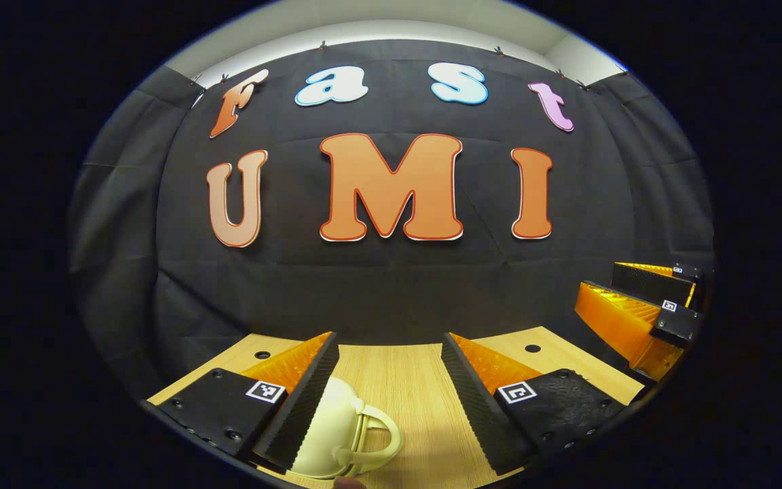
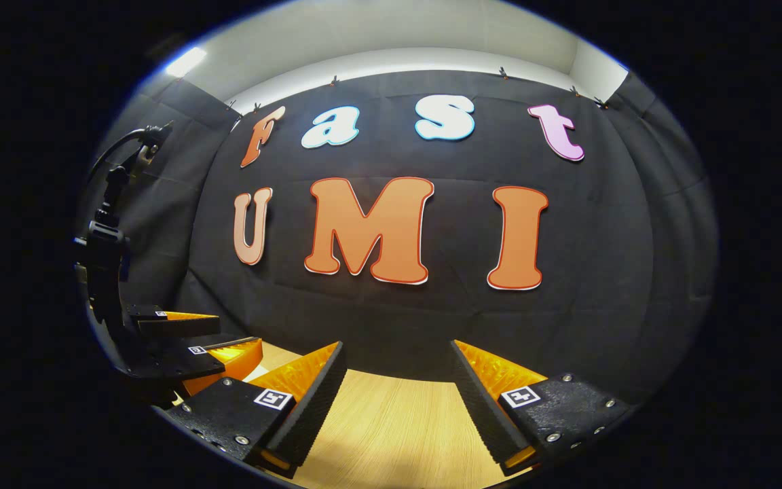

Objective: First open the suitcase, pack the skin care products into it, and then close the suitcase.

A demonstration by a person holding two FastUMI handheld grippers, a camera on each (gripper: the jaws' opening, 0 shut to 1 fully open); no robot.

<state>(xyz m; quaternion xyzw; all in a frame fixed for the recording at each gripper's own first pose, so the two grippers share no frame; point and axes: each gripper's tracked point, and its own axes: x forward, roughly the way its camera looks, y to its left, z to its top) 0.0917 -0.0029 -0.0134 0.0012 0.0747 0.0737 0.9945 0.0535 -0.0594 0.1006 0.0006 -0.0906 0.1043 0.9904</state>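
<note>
The left gripper (image 1: 391, 380) hovers spread above a cream suitcase handle (image 1: 364, 435). The right gripper (image 2: 398, 401) is spread over the wooden table (image 2: 391, 435).

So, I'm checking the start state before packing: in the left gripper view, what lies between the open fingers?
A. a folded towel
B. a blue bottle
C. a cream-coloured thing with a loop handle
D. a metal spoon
C: a cream-coloured thing with a loop handle rests on the wooden table, between the fingers of the open left gripper.
</note>
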